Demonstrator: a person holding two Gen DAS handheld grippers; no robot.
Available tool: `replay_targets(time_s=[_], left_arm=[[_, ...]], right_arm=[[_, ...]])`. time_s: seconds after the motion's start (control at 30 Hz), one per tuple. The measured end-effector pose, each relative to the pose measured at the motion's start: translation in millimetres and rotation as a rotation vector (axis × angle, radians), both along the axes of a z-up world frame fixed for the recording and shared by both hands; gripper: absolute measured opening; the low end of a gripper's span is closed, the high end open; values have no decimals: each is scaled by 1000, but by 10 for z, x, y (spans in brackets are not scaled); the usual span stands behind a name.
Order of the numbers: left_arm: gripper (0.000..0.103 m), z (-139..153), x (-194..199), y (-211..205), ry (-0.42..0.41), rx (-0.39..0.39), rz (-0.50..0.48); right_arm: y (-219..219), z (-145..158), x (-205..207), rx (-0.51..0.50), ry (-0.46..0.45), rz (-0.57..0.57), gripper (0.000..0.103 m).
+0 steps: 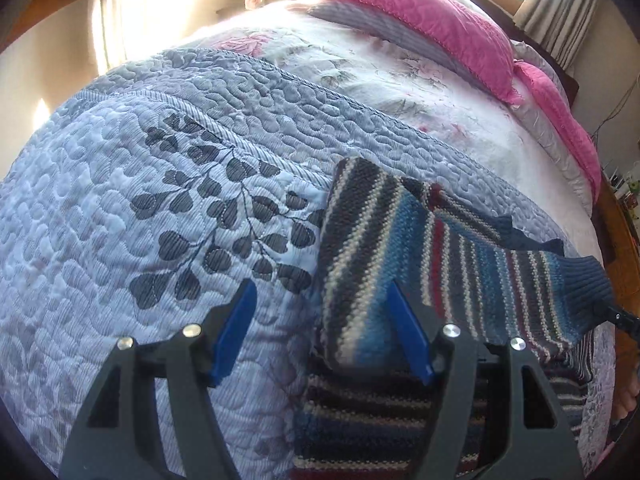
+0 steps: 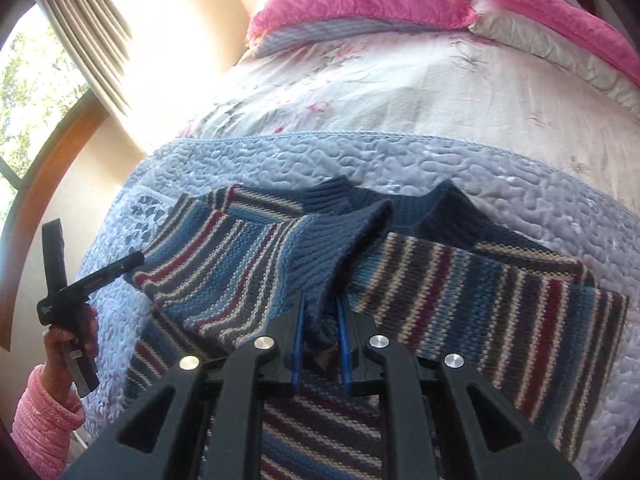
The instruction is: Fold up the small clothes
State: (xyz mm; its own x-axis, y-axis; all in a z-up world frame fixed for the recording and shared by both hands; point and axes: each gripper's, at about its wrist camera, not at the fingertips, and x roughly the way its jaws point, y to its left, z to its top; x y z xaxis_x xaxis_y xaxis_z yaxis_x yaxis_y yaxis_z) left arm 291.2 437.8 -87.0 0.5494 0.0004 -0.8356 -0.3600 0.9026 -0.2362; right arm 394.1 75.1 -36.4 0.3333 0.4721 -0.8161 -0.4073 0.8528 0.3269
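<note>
**Striped sweater half folded on the bed, right gripper pinching a cuff**

A small striped knit sweater (image 1: 380, 256) lies on the blue quilt (image 1: 120, 240) that covers the near part of the bed. Its stripes run blue, navy, cream and dark red, with ribbed navy trim at the neck and cuffs. Beyond the quilt is a pale floral sheet (image 1: 380, 68), and past that lie pink pillows (image 1: 432, 20) at the head of the bed.

The left gripper (image 1: 324, 300) has its jaws spread wide and holds nothing. Its left finger (image 1: 236, 332) is over bare quilt, and its right finger (image 1: 408, 332) stands over the sweater's folded left edge; whether it touches the knit cannot be told.

The right gripper (image 2: 320, 316) has its jaws drawn narrow on a ribbed blue cuff (image 2: 320, 252) of the sweater (image 2: 500, 300). The cuff's fabric is bunched between the two blue fingers and rises from them as a raised fold. This sleeve lies across the sweater's body, slanting toward the left, while the body spreads flat to the right. The navy collar (image 2: 440, 216) peaks up behind the cuff.

In the right wrist view the left gripper (image 2: 136, 260) shows at the far left, its tip at the sweater's edge, held by a hand (image 2: 68, 344) in a pink knit sleeve (image 2: 44, 416). A window (image 2: 24, 92) with pleated curtains (image 2: 88, 40) lets bright light onto the wall beside the bed
</note>
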Motion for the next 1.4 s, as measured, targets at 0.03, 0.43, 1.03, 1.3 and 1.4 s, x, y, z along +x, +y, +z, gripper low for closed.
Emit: replay_targets(time_s=[0.03, 0.43, 1.03, 1.3, 1.4], left_arm=[[67, -30, 26, -49, 7, 5, -10], [72, -442, 262, -221, 134, 53, -38], [66, -255, 691, -520, 10, -157, -137], [59, -412, 692, -394, 30, -153, -128], [59, -414, 691, -437, 36, -116, -146]], right_arm=[[-113, -31, 23, 10, 9, -22, 14], [-422, -693, 75, -102, 109, -73, 22], [-389, -62, -35, -88, -19, -88, 25], [-334, -399, -3, -60, 105, -54, 26], [-385, -696, -14, -76, 173, -90, 24]])
